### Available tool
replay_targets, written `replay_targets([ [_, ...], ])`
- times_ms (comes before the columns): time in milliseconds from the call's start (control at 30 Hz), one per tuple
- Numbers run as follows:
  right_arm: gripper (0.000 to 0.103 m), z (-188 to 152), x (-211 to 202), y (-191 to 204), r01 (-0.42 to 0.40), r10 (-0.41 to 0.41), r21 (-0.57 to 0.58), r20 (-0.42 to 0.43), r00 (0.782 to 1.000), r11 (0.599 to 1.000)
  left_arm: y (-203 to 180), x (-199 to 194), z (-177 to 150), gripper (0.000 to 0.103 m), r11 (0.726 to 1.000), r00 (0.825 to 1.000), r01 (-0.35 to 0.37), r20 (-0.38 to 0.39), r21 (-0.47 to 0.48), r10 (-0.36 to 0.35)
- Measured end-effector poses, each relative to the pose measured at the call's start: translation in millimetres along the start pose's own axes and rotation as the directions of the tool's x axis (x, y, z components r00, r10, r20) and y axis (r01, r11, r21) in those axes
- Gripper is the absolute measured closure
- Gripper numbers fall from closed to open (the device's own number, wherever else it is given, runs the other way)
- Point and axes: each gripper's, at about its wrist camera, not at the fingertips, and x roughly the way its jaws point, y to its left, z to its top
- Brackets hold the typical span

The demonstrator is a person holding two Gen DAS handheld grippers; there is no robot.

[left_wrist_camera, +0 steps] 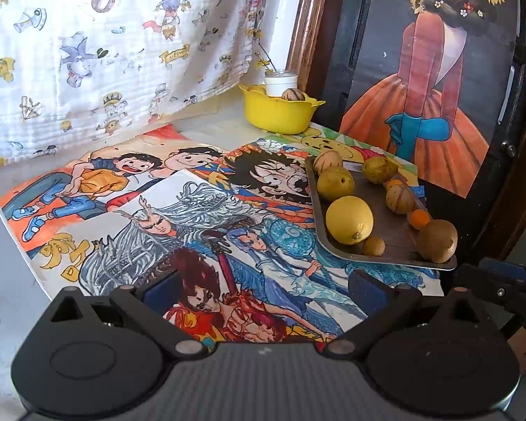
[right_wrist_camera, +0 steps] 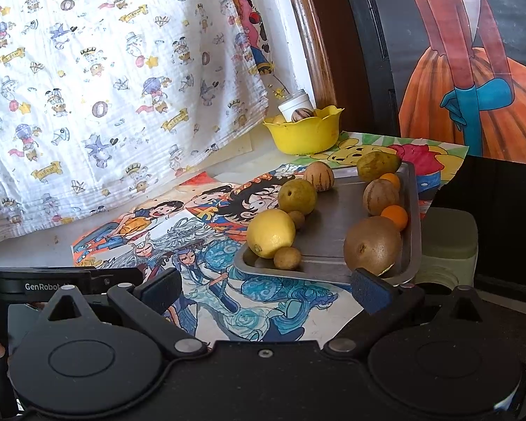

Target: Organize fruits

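Note:
A metal tray (left_wrist_camera: pixel 394 256) (right_wrist_camera: pixel 336 210) on the table's right side holds several fruits: a large yellow lemon (left_wrist_camera: pixel 349 220) (right_wrist_camera: pixel 270 233), a brown round fruit (left_wrist_camera: pixel 437 241) (right_wrist_camera: pixel 372 245), green-yellow fruits, striped brown ones and small oranges (right_wrist_camera: pixel 395 215). A yellow bowl (left_wrist_camera: pixel 278 112) (right_wrist_camera: pixel 307 133) at the back holds a striped fruit (left_wrist_camera: pixel 292 95) (right_wrist_camera: pixel 301 115) and a white jar. My left gripper (left_wrist_camera: pixel 263 289) is open and empty, in front and left of the tray. My right gripper (right_wrist_camera: pixel 266 289) is open and empty, just before the tray's near edge.
Colourful cartoon drawings (left_wrist_camera: pixel 157 210) cover the table. A patterned white cloth (left_wrist_camera: pixel 105 52) hangs at the back left. A painted dark panel (left_wrist_camera: pixel 431 70) stands behind the tray. A pale green container (right_wrist_camera: pixel 449 245) sits right of the tray. The right gripper's body (left_wrist_camera: pixel 501 284) shows at the left wrist view's right edge.

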Motion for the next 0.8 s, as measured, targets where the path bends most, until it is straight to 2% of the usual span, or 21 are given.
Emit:
replay_targets([
  [800, 0.001, -5, 17, -3, 0.022, -0.022, -0.002, 0.003, 1.0, 1.0, 3, 12, 0, 0.001, 1.0, 1.0, 0.01, -0.006, 0.022, -0.01],
])
